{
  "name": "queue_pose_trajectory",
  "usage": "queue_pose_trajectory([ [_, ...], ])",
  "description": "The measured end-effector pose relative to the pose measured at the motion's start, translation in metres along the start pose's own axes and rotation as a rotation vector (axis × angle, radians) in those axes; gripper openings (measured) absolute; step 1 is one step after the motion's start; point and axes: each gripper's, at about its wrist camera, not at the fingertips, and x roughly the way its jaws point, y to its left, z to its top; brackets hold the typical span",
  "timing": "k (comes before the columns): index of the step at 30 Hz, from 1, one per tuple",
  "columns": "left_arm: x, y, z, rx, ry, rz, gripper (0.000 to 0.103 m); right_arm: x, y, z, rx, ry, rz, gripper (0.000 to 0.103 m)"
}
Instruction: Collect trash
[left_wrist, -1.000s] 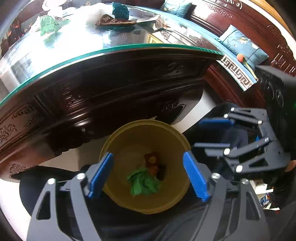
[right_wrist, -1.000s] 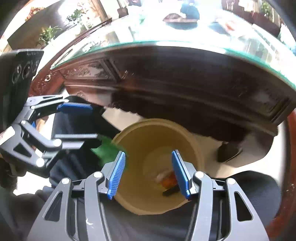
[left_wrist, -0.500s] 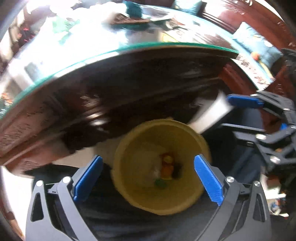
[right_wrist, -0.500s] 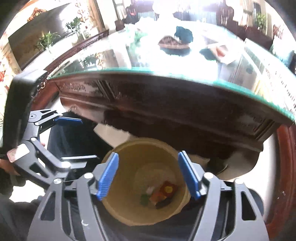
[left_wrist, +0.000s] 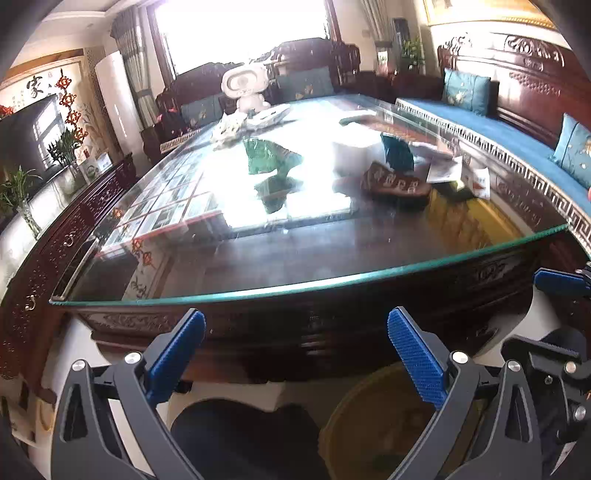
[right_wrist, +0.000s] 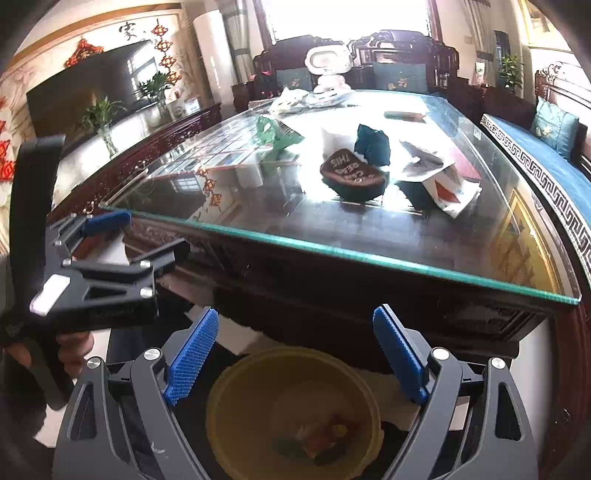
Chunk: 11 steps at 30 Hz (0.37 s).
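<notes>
- Left gripper (left_wrist: 295, 354) and right gripper (right_wrist: 291, 349) both hang spread and empty, below the counter (right_wrist: 369, 258) edge.
- Yellow bin (right_wrist: 229, 435) beneath them already holds a few scraps.
- Left to collect, I judge: green wrapper (right_wrist: 275, 134), brown packet (right_wrist: 351, 171), teal bag (right_wrist: 373, 144), torn paper (right_wrist: 439, 184).

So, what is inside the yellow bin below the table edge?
The yellow bin holds a small pile of scraps in red, orange and green at its bottom. What each piece is cannot be told; anything beneath the pile is covered.
</notes>
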Motion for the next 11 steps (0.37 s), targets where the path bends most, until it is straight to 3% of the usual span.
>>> queue_pose_trajectory([
  [3, 0.004, -0.005, 0.005, 0.032, -0.043, 0.049, 0.099, -0.001, 0.003, 0.018, 0.003, -0.053, -0.037, 0.083],
  [4, 0.009, -0.003, 0.012, 0.027, -0.043, 0.051, 0.099, 0.002, 0.005, 0.026, -0.01, -0.071, -0.053, 0.088],
  [6, 0.027, 0.008, 0.031, 0.013, -0.003, 0.057, 0.099, 0.01, 0.008, 0.044, -0.014, -0.107, -0.085, 0.095],
  [8, 0.057, 0.029, 0.055, -0.043, 0.025, 0.066, 0.099, 0.027, 0.009, 0.065, 0.001, -0.139, -0.119, 0.095],
  [11, 0.1, 0.072, 0.082, -0.167, 0.054, 0.174, 0.099, 0.075, 0.012, 0.097, 0.036, -0.026, -0.17, 0.095],
])
